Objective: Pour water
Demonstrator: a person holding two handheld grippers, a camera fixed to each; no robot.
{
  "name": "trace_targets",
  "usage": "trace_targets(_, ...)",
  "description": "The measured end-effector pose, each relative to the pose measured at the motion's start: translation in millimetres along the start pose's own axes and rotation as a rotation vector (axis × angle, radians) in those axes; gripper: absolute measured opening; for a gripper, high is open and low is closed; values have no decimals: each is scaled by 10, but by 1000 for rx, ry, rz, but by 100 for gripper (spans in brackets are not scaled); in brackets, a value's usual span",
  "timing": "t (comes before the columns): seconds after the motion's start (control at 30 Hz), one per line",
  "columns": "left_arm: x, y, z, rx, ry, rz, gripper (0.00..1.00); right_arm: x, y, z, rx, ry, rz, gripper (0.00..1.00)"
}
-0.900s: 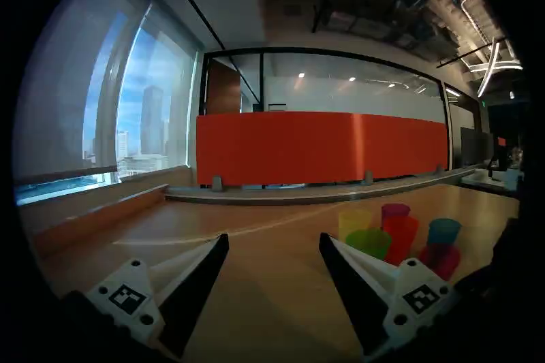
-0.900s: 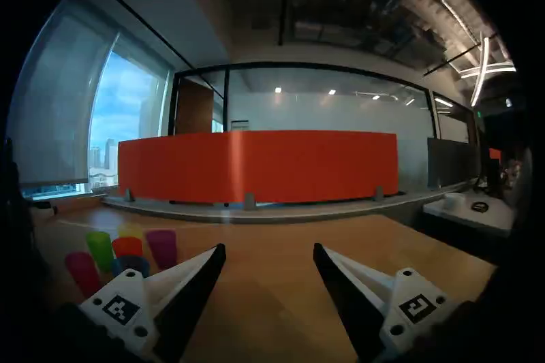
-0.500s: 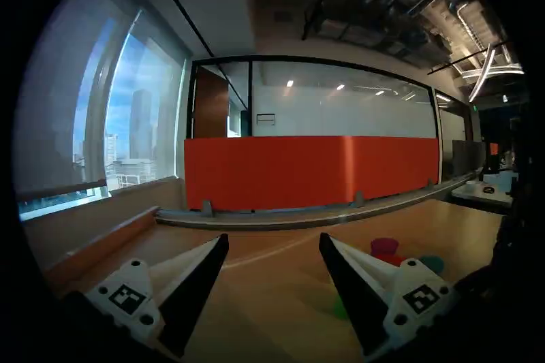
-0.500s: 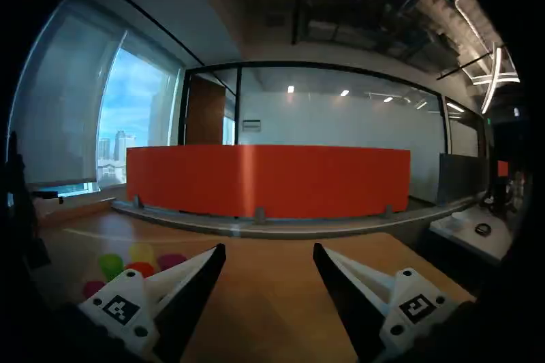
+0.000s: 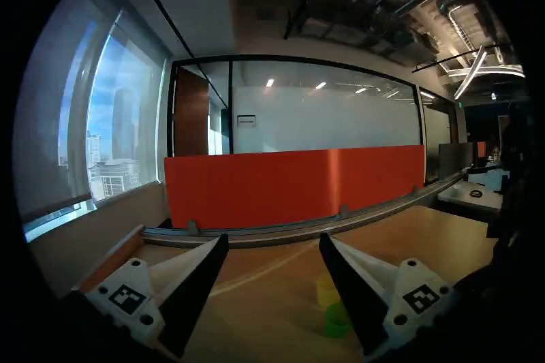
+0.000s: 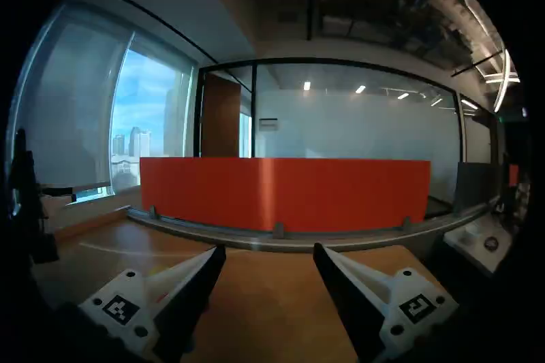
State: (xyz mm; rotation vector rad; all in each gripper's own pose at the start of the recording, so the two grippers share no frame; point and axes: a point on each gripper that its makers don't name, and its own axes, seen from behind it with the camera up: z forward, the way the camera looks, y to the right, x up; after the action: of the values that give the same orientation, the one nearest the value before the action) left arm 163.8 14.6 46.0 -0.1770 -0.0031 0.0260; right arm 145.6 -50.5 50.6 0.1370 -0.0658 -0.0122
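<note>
In the left gripper view my left gripper (image 5: 272, 281) is open above a wooden table (image 5: 272, 302), with nothing between its fingers. A yellow cup (image 5: 326, 289) and a green cup (image 5: 336, 319) stand just inside the right finger, low in the view and partly hidden by it. In the right gripper view my right gripper (image 6: 269, 288) is open and empty over the same wooden table (image 6: 272, 308). A faint trace of a yellow cup (image 6: 158, 270) peeks beside its left finger.
An orange divider panel (image 5: 293, 182) on a grey rail crosses the table's far edge. Large windows (image 5: 109, 138) line the left side and a glass wall stands behind. A white desk (image 5: 473, 194) sits at the far right. A dark stand (image 6: 27, 206) rises at the left.
Both views have tilted upward and turned over the last second. The group of coloured cups has slid down and mostly out of sight in each. Both grippers stayed open.
</note>
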Motion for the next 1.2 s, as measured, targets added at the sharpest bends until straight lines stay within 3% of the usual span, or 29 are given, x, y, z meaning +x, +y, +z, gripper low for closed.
trace_targets(0.17,46,40,38,-32,-18,-2,99,39,-31,28,14,0,3,99)
trace_targets(0.57,144,-46,72,-35,-38,-1,99,87,21,1,21,-9,39,100)
trace_targets(0.73,205,46,75,-78,-38,-8,99,68,-19,-5,48,-18,29,99)
trace_targets(0.97,226,213,88,-172,-43,-35,99,47,-220,-19,155,-27,47,100)
trace_targets(1.2,236,340,87,-259,-45,-6,99,83,-498,-95,301,-38,45,100)
